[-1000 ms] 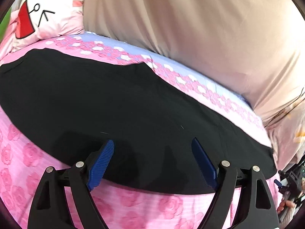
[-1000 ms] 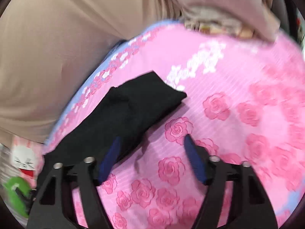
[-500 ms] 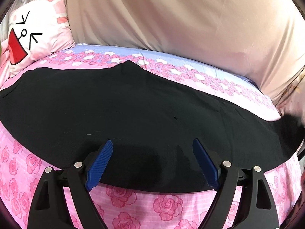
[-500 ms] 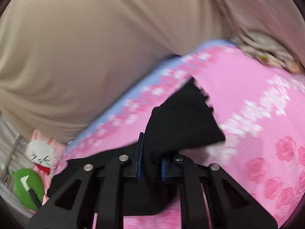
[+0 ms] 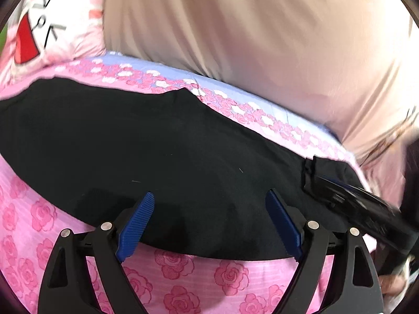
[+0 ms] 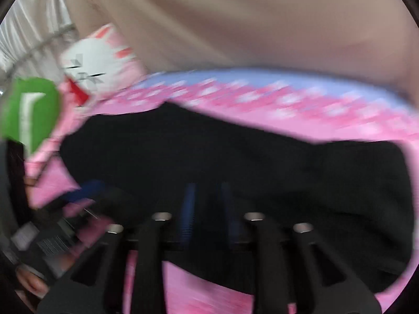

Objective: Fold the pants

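Black pants [image 5: 162,151] lie flat across a pink rose-print bed sheet [image 5: 183,282]. My left gripper [image 5: 209,222] is open and empty, its blue pads just above the pants' near edge. The right gripper [image 5: 316,180] shows at the right of the left wrist view, holding the leg end folded over the pants. In the blurred right wrist view my right gripper [image 6: 207,209] is shut on the black pants [image 6: 262,167], the blue pads close together with fabric between them.
A beige duvet [image 5: 248,31] is heaped along the far side of the bed. A pink and white bunny cushion [image 5: 47,26] sits far left; it also shows in the right wrist view [image 6: 97,62], beside a green object [image 6: 28,112].
My right gripper shut on the pants' leg end and carried it leftward over the pants, into the left wrist view. My left gripper stayed open over the near edge.
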Tool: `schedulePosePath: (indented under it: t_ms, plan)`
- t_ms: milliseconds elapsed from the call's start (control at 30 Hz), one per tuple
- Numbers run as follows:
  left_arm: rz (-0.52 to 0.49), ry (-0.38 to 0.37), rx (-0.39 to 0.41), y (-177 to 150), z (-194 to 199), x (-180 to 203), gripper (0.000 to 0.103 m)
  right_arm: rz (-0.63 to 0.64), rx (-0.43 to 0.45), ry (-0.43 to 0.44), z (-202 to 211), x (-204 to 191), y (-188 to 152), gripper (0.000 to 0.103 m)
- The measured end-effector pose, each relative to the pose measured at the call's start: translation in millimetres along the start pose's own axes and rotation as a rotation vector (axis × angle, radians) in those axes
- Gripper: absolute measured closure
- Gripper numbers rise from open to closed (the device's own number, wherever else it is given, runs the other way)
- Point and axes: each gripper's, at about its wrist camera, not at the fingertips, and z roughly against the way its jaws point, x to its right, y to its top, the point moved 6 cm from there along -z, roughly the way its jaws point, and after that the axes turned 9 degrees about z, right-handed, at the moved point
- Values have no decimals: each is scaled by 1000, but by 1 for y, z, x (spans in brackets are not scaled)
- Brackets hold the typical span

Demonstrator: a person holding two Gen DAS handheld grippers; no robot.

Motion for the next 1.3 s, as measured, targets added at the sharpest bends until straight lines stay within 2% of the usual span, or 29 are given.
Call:
schedulePosePath:
  t_ms: [33, 100, 167, 300, 367, 400, 433, 467, 500, 533, 633, 700, 800, 867, 900, 1000, 1067, 1100, 1133, 1200, 1300]
  plan:
    - [16, -9, -13, 0, -3, -2, 19, 16, 22, -86, 14, 14, -4, 15]
    - [23, -26, -35, -1, -6, -2, 19, 63, -5, -197, 26, 38, -14, 14]
    - [15, -30, -40, -2, -8, 1, 19, 99, -54, -227, 21, 51, -22, 14]
    - [2, -32, -26, -4, -4, 4, 19, 174, -149, -247, -14, 58, -36, 11]
    - [11, -41, -25, -4, -2, 2, 19, 185, -193, -229, -32, 60, -44, 11]
    - [19, -42, -24, -3, -2, 1, 18, 161, -207, -203, -40, 67, -51, 22]
    - [30, -46, -27, -3, -2, -1, 18, 117, -210, -164, -44, 71, -52, 40]
    - [40, -51, -28, -2, -2, -2, 18, 70, -210, -155, -43, 76, -49, 51]
    - [49, -55, -29, -1, -2, -4, 18, 35, -204, -161, -38, 84, -38, 75]
    - [60, -63, -29, -1, -2, -5, 18, -17, -175, -121, -29, 87, -27, 80]
    - [88, -90, -23, 0, 2, -9, 18, -109, -51, -10, 5, 81, 18, 81]
    - [100, -110, -9, 3, 7, -11, 18, -112, 20, 96, 22, 56, 47, 81]
    - [110, -124, 24, 6, 18, -17, 19, -58, 45, 259, 17, -7, 69, 81]
    - [114, -123, 54, 9, 29, -26, 18, 6, -22, 347, -13, -54, 59, 75]
    - [112, -113, 62, 10, 34, -32, 18, 60, -100, 373, -41, -82, 41, 68]
    - [103, -50, 61, 20, 54, -62, 18, 78, -195, 313, -66, -95, 7, 66]
    - [110, -20, 76, 30, 68, -84, 18, -1, -116, 311, -37, -71, 1, 63]
    - [121, -3, 89, 36, 77, -97, 18, -36, -80, 289, -23, -56, 0, 52]
    - [138, 19, 105, 44, 87, -113, 18, -84, -36, 242, -4, -33, -5, 34]
    - [178, 60, 120, 59, 97, -141, 18, -176, 23, 132, 31, 14, -20, 18]
    - [301, 144, 116, 81, 94, -196, 18, -288, -15, 3, 49, 72, -52, 17]
